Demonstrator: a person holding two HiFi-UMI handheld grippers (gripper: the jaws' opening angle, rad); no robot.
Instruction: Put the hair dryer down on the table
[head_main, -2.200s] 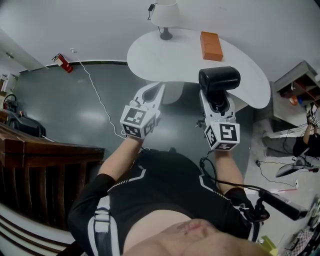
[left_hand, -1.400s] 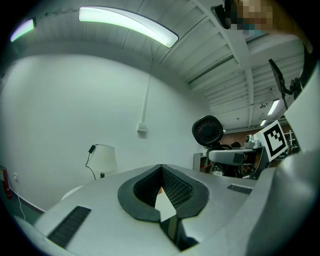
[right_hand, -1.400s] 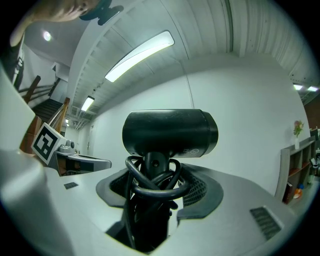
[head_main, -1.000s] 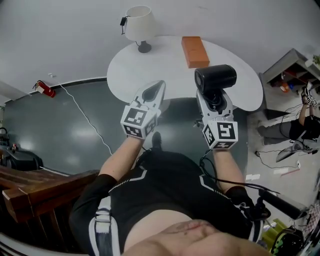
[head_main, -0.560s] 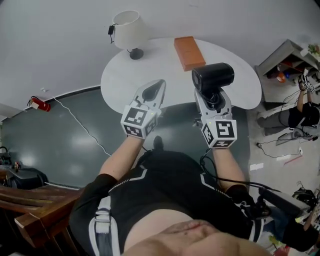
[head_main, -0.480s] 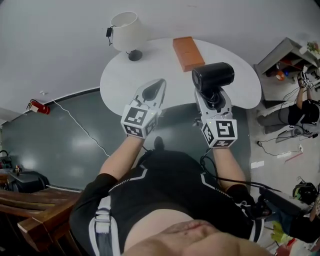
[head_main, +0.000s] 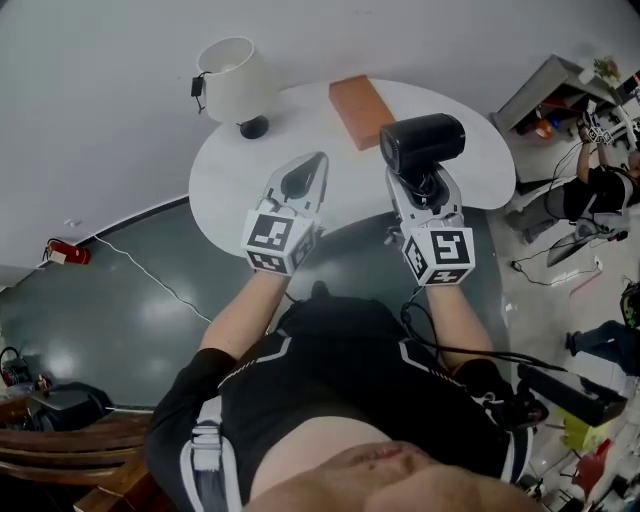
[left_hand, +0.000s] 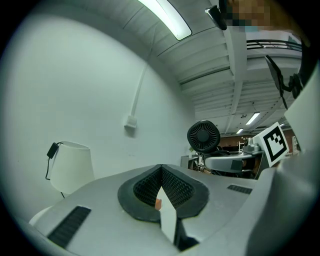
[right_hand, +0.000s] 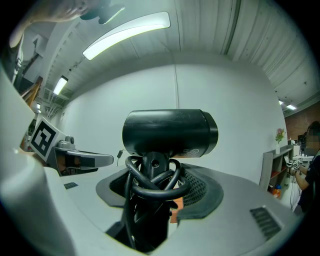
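Observation:
A black hair dryer (head_main: 422, 141) (right_hand: 170, 132) stands upright in my right gripper (head_main: 421, 190), whose jaws are shut on its handle. Its black cord (right_hand: 150, 182) is wound round the handle between the jaws. In the head view the dryer hangs over the near edge of the round white table (head_main: 240, 175). My left gripper (head_main: 305, 178) is beside it on the left, over the same edge, its jaws shut together with nothing between them (left_hand: 162, 192). From the left gripper view the dryer's rear grille (left_hand: 203, 136) shows to the right.
On the table stand a white lamp (head_main: 232, 82) at the far left and an orange-brown box (head_main: 359, 98) at the back middle. A dark green floor (head_main: 120, 310) lies below. Shelves (head_main: 545, 95) and a person (head_main: 600, 185) are at the right; a red extinguisher (head_main: 63, 254) lies at left.
The view has swung: table, lamp and box have shifted left and nearer. Both grippers now reach over the table's near edge. The grip on the dryer is unchanged.

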